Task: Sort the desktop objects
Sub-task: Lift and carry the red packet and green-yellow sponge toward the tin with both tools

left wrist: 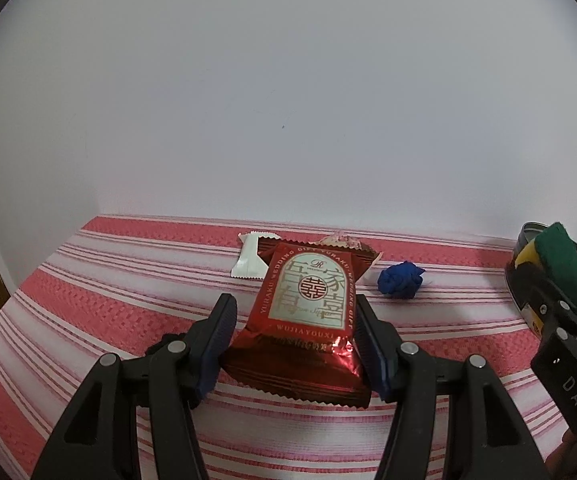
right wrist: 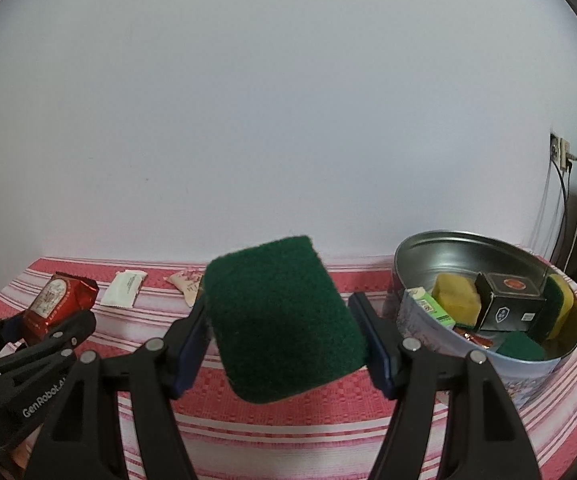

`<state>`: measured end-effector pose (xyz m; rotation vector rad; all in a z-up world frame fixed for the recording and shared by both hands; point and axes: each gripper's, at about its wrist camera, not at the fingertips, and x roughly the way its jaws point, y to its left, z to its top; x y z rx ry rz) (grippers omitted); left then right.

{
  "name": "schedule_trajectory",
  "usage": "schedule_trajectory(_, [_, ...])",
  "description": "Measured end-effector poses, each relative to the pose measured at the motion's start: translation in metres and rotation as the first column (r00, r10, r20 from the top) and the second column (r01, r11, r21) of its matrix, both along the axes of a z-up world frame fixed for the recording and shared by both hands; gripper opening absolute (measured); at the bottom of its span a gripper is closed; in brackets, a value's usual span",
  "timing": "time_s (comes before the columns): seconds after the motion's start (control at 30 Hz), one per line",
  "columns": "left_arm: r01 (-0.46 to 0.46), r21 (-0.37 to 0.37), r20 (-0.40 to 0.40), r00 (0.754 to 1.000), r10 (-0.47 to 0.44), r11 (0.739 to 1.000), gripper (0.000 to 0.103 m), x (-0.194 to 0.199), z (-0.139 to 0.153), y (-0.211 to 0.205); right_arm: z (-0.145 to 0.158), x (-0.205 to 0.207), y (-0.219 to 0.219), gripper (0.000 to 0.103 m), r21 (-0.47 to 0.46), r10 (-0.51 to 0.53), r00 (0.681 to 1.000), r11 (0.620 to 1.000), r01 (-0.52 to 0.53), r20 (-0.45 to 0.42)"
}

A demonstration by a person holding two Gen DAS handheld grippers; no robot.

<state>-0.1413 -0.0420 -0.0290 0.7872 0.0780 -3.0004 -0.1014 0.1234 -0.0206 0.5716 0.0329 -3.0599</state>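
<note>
My right gripper point(right wrist: 284, 320) is clamping a green scouring sponge point(right wrist: 284, 316) above the striped cloth point(right wrist: 288, 420), left of the round tin point(right wrist: 528, 376). The tin is holding sponges, a black box point(right wrist: 508, 304) and a green carton point(right wrist: 428, 304). My left gripper point(left wrist: 294, 320) is gripping a red snack packet point(left wrist: 308, 312).

Dark red packet point(left wrist: 303, 312), green sponge point(right wrist: 282, 320), pink-and-white striped cloth point(left wrist: 88, 280).
</note>
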Motion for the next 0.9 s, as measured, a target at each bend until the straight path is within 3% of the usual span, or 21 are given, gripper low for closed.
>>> schedule_trajectory(0.9, [-0.041, -0.036, -0.060, 0.997, 0.039, 0.999, 0.061, 0.034, 0.007, 0.008, 0.002, 0.041, 0.015, 0.068, 0.014, 0.006, 0.999, 1.000, -0.006, -0.045])
